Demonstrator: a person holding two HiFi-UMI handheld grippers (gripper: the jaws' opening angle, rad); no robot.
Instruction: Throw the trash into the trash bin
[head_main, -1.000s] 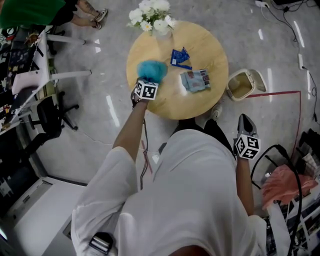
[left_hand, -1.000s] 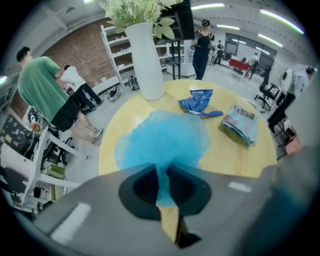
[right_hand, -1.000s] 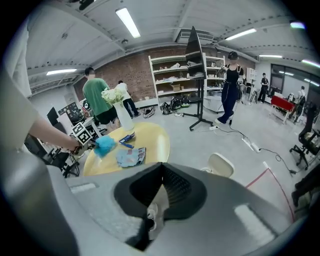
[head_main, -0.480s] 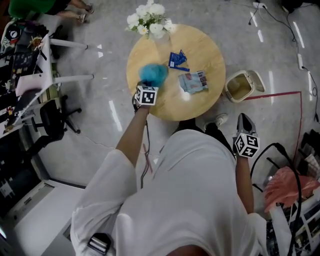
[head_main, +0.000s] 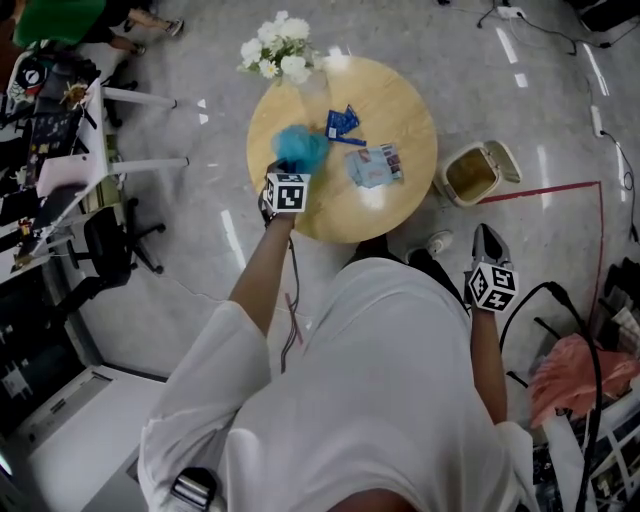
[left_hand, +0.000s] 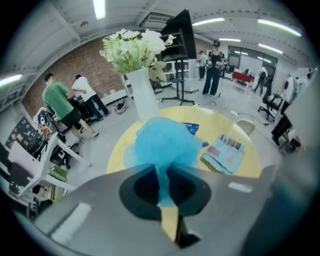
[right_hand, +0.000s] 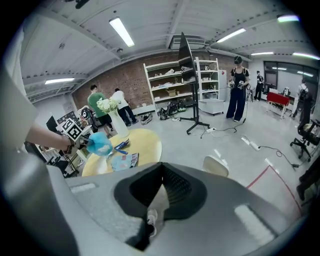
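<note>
The print on the dark-blue wrapper (head_main: 342, 122) and the pale packet (head_main: 373, 166) on the round wooden desk (head_main: 405, 115) is too small to read. The trash (head_main: 300, 148) is a crumpled, bright-blue wad of thin film. It sits upper left of centre in the head view, above the desk's left edge, pinched in the closed left hand-held gripper (head_main: 293, 166). The right hand-held gripper (head_main: 487, 240), at right, is closed and empty. The beige trash bin (head_main: 478, 170) stands open on the floor (head_main: 530, 110) right of the desk.

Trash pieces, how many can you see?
3: a crumpled blue bag pinched in the left gripper, a dark blue wrapper and a pale packet lying on the table. None seems hidden.
</note>
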